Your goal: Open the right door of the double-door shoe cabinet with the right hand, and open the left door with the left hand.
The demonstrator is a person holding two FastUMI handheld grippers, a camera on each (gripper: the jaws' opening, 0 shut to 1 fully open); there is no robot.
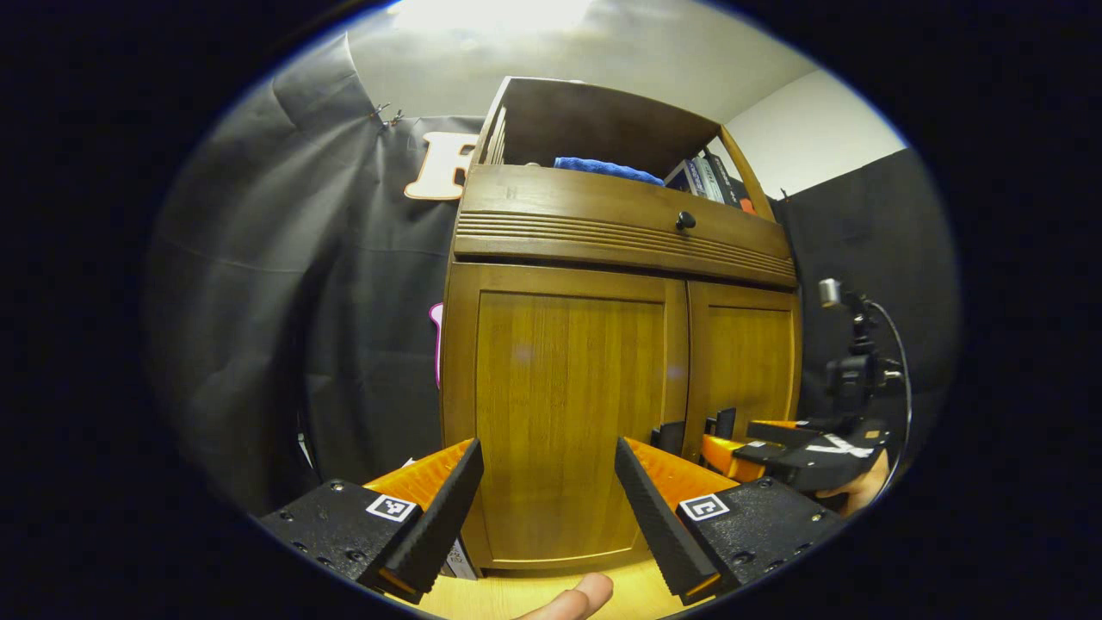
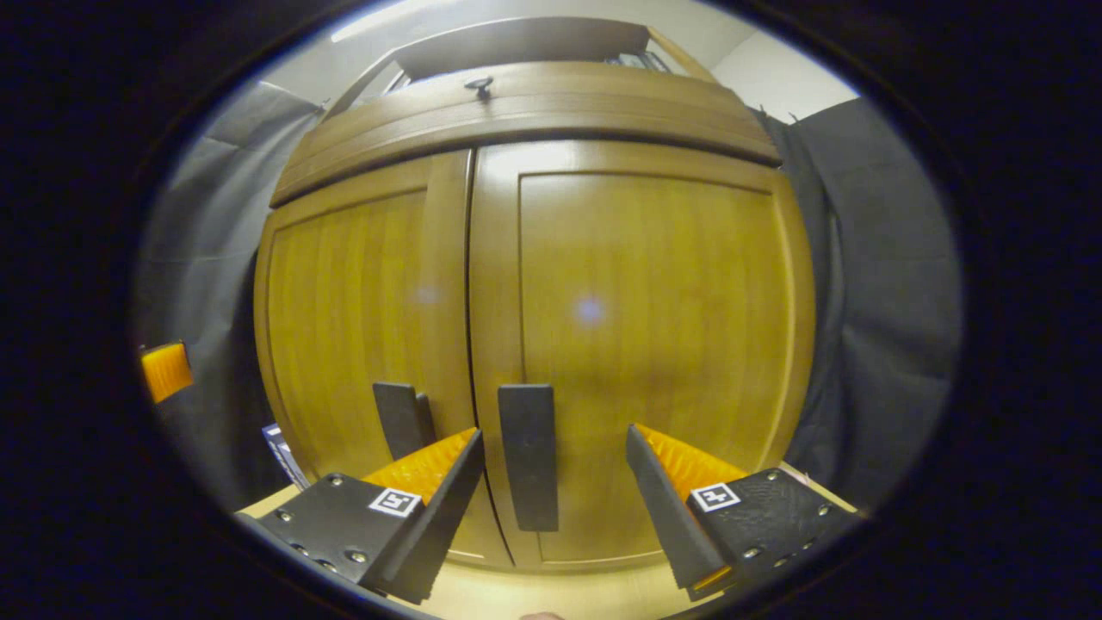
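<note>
**A:** Right gripper view first, nearest thing out: the right gripper [image 2: 551,491] is spread wide, grasping nothing, and the right door's handle [image 2: 528,456] stands upright between its fingers. Are they on it?

**B:** No, both fingers stand apart from the bar. The left door's handle [image 2: 401,420] sits just across the seam. Both the right door [image 2: 641,344] and the left door [image 2: 362,310] are flush shut.

**A:** How would the door handle?

**B:** My guess is stiff and solid: a rigid wooden panel on side hinges, fairly light to swing. The varnish looks glossy (slippery for a push on the flat), so the bar is the place to clamp, then pull outward near the seam, farthest from the hinges.

**A:** And the left gripper view?

**B:** The left gripper [image 1: 549,491] is also released and empty, facing the left door's panel, well back from the handles. Farther off, the right gripper sits low by the seam. Beyond, the shoe cabinet [image 1: 620,224] stands on a pale wooden surface with a knobbed drawer [image 1: 685,220] and a blue cloth [image 1: 607,169] on top.
</note>
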